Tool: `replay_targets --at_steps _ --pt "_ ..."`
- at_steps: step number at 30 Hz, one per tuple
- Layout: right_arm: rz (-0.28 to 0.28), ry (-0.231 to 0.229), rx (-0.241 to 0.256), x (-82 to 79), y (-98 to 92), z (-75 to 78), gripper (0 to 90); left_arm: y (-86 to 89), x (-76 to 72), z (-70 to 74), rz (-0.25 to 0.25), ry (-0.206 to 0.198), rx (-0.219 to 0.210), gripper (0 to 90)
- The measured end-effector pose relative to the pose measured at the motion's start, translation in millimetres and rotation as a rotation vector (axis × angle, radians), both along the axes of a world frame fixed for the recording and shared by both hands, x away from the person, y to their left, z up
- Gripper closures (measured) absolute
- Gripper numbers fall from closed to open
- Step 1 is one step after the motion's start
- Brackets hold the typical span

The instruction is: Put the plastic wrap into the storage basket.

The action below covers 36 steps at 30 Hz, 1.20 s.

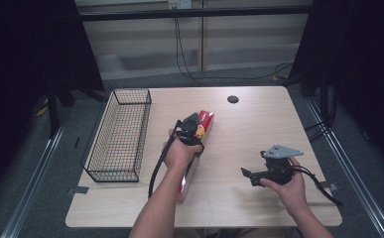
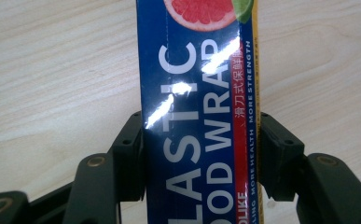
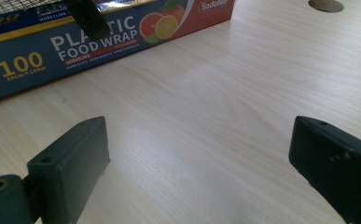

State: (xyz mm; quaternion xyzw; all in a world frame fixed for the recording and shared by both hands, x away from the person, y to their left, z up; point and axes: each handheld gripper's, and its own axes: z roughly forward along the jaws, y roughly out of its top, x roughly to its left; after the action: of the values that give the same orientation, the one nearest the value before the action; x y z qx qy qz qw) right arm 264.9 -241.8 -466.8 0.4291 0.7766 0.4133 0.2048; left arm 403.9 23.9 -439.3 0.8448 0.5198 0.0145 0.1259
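Note:
A long plastic food wrap box (image 1: 207,119), blue and red with citrus pictures, lies lengthwise on the wooden table (image 1: 251,129) near its middle. My left gripper (image 1: 192,130) sits over the box's far half. In the left gripper view the box (image 2: 197,93) runs up between the two jaws, and both pads press against its long sides, so my left gripper (image 2: 200,128) is shut on it. My right gripper (image 1: 247,174) rests low over bare table to the box's right. Its jaws stand wide apart, so my right gripper (image 3: 201,154) is open and holds nothing. The box (image 3: 122,28) lies beyond it.
A black wire basket (image 1: 112,176) stands along the table's left side, close beside the box. A round cable hole (image 1: 233,99) sits near the far edge. Bare tabletop stretches between the box and my right gripper. Cables hang beyond the table's back edge.

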Motion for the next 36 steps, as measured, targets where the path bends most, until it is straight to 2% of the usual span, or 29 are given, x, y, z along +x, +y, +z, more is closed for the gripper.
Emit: replay_targets --at_steps 1,5,8,10,12,15,16,22,27,29,36 --pt "0.0 0.0 0.006 -0.1 -0.1 0.4 4.1 1.8 0.5 1.8 -0.012 0.004 0.002 44.3" --pt "0.005 -0.001 0.01 0.1 0.2 0.2 3.2 6.2 0.7 8.2 -0.007 0.0 -0.018 44.3" --pt "0.012 0.003 0.007 0.4 0.7 -0.7 2.3 9.8 1.3 14.4 -0.014 0.003 -0.012 44.4" --pt "0.029 0.012 -0.001 0.8 1.6 -1.9 0.3 11.9 1.8 17.8 -0.008 0.007 -0.01 44.4" --pt "0.033 0.013 0.003 0.5 2.0 -1.9 0.2 14.2 2.3 21.1 0.004 0.004 -0.028 44.4" --pt "0.042 0.009 0.005 0.4 2.1 -1.2 0.0 16.9 3.3 26.5 -0.011 0.004 -0.011 44.4" --pt "0.043 0.007 0.002 0.4 2.2 -1.3 0.0 17.6 3.5 28.2 0.001 0.005 -0.013 44.3" --pt "0.061 0.009 0.003 1.0 2.5 -2.2 0.0 21.7 5.6 41.0 -0.016 0.0 -0.021 44.4" --pt "0.067 0.021 0.007 1.6 3.8 -2.6 0.0 24.6 7.5 52.2 -0.003 0.004 -0.039 44.3" --pt "0.07 0.016 0.013 1.2 3.7 -2.1 0.0 25.1 7.7 55.3 -0.009 0.004 -0.023 44.3" --pt "0.077 0.018 0.013 1.3 3.6 -2.5 0.0 33.0 9.4 61.6 0.017 0.006 -0.045 44.2"
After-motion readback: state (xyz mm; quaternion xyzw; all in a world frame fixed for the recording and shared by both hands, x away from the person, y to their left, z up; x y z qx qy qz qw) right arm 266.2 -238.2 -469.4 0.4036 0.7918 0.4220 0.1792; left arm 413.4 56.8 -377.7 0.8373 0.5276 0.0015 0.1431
